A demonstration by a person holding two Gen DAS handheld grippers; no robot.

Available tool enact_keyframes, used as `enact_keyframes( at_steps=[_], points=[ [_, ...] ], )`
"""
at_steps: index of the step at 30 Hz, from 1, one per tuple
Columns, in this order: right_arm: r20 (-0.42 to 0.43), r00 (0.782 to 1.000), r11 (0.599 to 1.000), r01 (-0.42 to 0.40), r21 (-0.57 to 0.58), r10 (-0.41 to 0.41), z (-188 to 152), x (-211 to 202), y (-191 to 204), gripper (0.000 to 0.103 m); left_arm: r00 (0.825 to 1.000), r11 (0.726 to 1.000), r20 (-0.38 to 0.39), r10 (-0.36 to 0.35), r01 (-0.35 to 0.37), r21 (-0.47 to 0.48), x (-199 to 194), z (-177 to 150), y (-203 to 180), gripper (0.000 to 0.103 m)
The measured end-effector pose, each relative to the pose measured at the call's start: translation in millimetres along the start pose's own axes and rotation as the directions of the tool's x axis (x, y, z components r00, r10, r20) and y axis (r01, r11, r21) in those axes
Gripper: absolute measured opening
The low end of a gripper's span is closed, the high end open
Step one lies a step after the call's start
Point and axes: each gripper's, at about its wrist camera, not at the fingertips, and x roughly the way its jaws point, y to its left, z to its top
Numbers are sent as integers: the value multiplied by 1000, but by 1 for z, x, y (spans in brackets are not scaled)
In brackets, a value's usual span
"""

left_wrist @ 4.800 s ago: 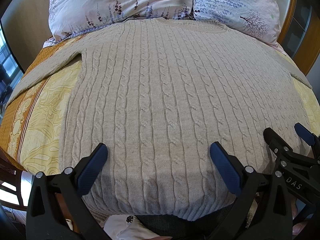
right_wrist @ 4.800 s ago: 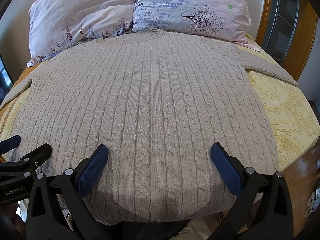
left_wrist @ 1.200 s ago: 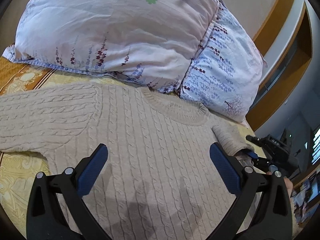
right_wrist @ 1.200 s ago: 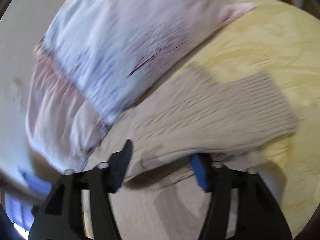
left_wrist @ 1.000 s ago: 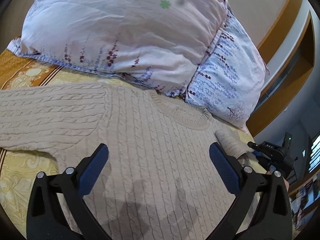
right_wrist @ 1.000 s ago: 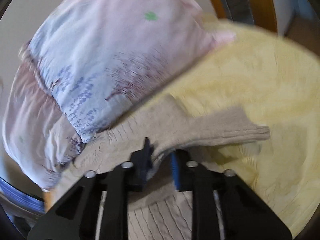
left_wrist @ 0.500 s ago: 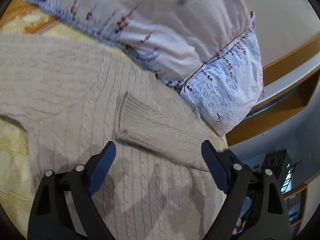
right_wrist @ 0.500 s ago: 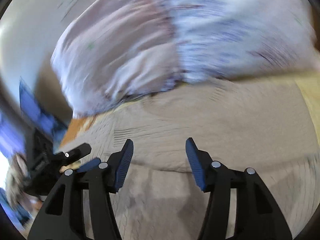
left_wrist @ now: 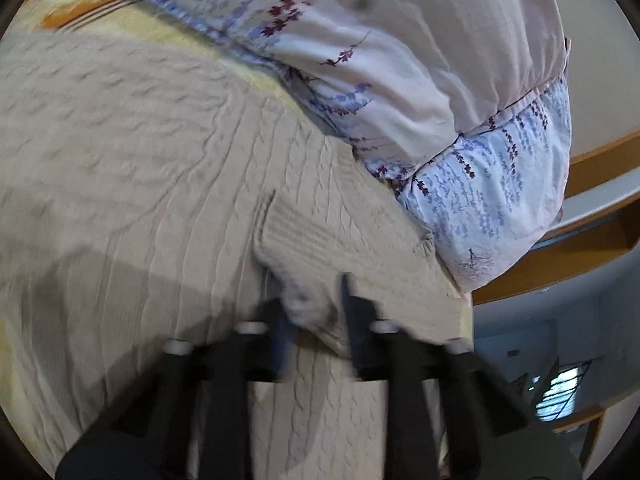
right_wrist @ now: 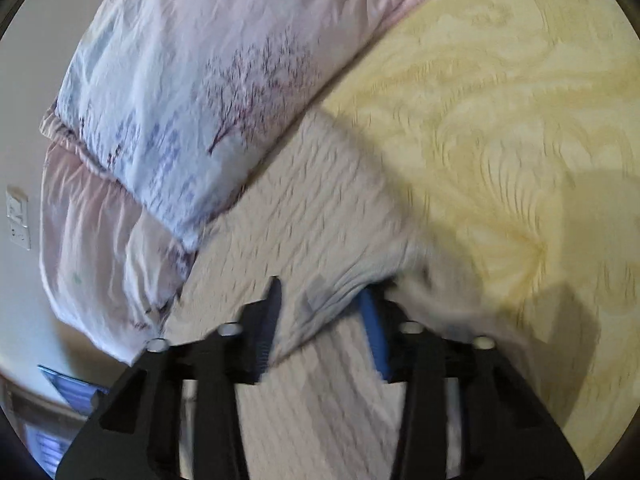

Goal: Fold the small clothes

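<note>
A beige cable-knit sweater (left_wrist: 132,168) lies flat on the bed, its right sleeve (left_wrist: 340,240) folded across the chest. My left gripper (left_wrist: 316,316) is shut on the ribbed cuff end of that sleeve, just above the sweater's body. In the right wrist view the sweater (right_wrist: 312,216) reaches up to the pillows. My right gripper (right_wrist: 320,320) sits at the sweater's right shoulder edge, and its jaws are closing on a raised fold of knit (right_wrist: 332,292) that fills the gap between them. Both views are motion-blurred.
Two floral pillows (left_wrist: 400,60) (right_wrist: 192,92) lie against the head of the bed right behind the sweater. Yellow patterned bedspread (right_wrist: 500,120) stretches to the right of it. A wooden bed frame (left_wrist: 592,160) and a wall switch (right_wrist: 18,220) show at the edges.
The left gripper dropped onto the folded sleeve and closed from wide open onto its cuff. The right gripper swung back to the sweater's right edge and narrowed around a fold.
</note>
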Motion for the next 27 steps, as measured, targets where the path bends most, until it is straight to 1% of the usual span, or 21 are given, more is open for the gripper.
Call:
enact_keyframes(
  at_steps=[1, 2, 3, 5, 6, 8, 10, 12, 13, 14, 15, 16, 17, 19, 20, 21, 23, 24, 25, 26, 27],
  points=[
    [15, 1000, 1000, 1, -11, -1, -1, 0, 1, 13, 1000, 1000, 14, 7, -7, 22, -1, 3, -2, 8],
    [29, 999, 1000, -17, -19, 17, -4, -3, 2, 11, 999, 999, 31, 12, -14, 43, -5, 5, -4, 8],
    [42, 999, 999, -22, -36, 23, -6, -6, 4, 11, 998, 996, 60, 25, -30, 82, -9, 7, -7, 8],
    [59, 998, 997, 2, -74, 3, -8, -12, 6, 11, 994, 989, 92, 63, -75, 128, -15, 9, -10, 8],
    [48, 999, 995, 29, -93, -24, -11, -8, 8, 11, 991, 985, 94, 93, -106, 139, -15, 9, -10, 8],
    [35, 997, 992, 70, -104, -66, -14, -3, 7, 11, 987, 980, 70, 142, -150, 134, -9, 7, -5, 8],
    [49, 992, 983, 123, -138, -118, -18, -1, 10, 11, 983, 975, 53, 173, -179, 129, -6, 4, -1, 11],
    [72, 982, 965, 186, -183, -175, -23, -4, 21, 18, 981, 973, 61, 182, -188, 135, -11, 2, 0, 13],
    [76, 980, 960, 198, -198, -186, -25, -6, 23, 24, 982, 974, 58, 180, -186, 132, -15, 1, 1, 21],
    [76, 980, 957, 199, -213, -187, -28, -9, 26, 34, 983, 975, 56, 175, -180, 126, -21, 0, 2, 37],
    [76, 980, 956, 195, -219, -183, -30, -10, 27, 40, 986, 979, 62, 155, -162, 121, -34, -1, 5, 44],
    [81, 981, 955, 191, -228, -176, -33, -14, 29, 49, 987, 981, 73, 142, -150, 120, -45, -3, 8, 53],
    [89, 981, 952, 187, -243, -170, -36, -18, 31, 53, 987, 982, 90, 134, -145, 121, -58, -4, 11, 62],
    [99, 983, 943, 176, -281, -154, -42, -23, 36, 56, 980, 982, 141, 139, -154, 107, -91, -9, 25, 69],
    [100, 984, 940, 170, -296, -146, -45, -25, 39, 60, 976, 984, 170, 136, -153, 88, -113, -10, 38, 70],
    [99, 986, 934, 157, -320, -132, -49, -26, 44, 62, 972, 985, 186, 144, -159, 71, -126, -11, 47, 72],
    [93, 989, 924, 143, -356, -117, -55, -26, 52, 63, 951, 978, 236, 200, -209, 10, -158, -11, 72, 73],
    [84, 991, 917, 130, -378, -106, -59, -24, 58, 63, 935, 972, 267, 234, -233, -34, -176, -10, 88, 73],
    [71, 993, 912, 116, -393, -95, -63, -22, 62, 64, 923, 966, 283, 260, -249, -74, -188, -9, 100, 73],
    [62, 994, 910, 105, -401, -88, -65, -20, 65, 64, 910, 956, 296, 291, -261, -138, -202, -8, 119, 71],
    [42, 996, 907, 84, -413, -73, -69, -17, 70, 64, 906, 951, 301, 298, -254, -176, -211, -8, 131, 71]
  ],
)
